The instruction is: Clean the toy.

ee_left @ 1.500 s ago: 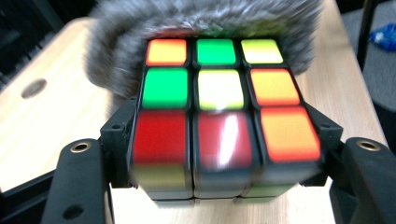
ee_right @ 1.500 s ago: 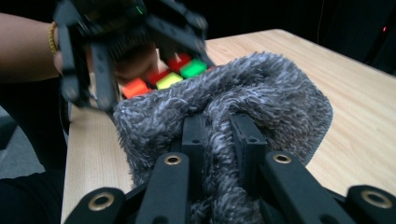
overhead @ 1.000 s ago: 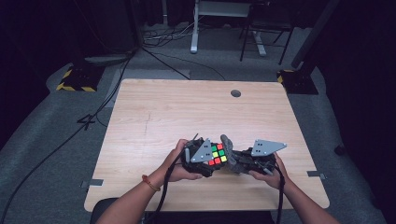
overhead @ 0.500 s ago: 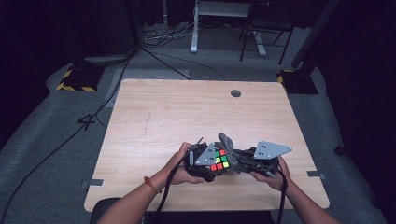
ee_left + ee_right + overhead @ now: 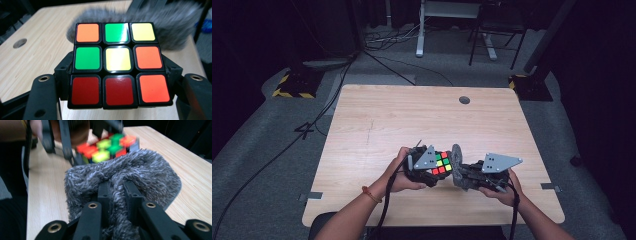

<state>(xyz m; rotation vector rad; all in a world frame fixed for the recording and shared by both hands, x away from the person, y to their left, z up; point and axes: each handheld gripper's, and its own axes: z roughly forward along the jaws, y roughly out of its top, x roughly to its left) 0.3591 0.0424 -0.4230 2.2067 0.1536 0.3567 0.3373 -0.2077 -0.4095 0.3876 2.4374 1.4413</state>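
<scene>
A scrambled puzzle cube [image 5: 441,163] [image 5: 117,62] is held just above the wooden table [image 5: 412,115] near its front edge, with my left gripper [image 5: 428,165] [image 5: 117,90] shut on its two sides. Its near face shows orange, green, yellow and red stickers. My right gripper [image 5: 467,175] [image 5: 117,192] is shut on a fuzzy grey cloth [image 5: 459,172] [image 5: 130,172], which presses against the cube's right side [image 5: 107,146]. Behind the cube the cloth [image 5: 160,22] looks blurred.
A round cable hole [image 5: 464,100] lies at the table's far side. Cables trail across the grey floor [image 5: 272,150] at left, and chair and desk legs [image 5: 482,35] stand beyond the table. The person's forearms [image 5: 357,210] enter from the bottom.
Both hands have stayed near the front edge. The cube tilted a little in the left gripper, and the cloth rose along the cube's right side.
</scene>
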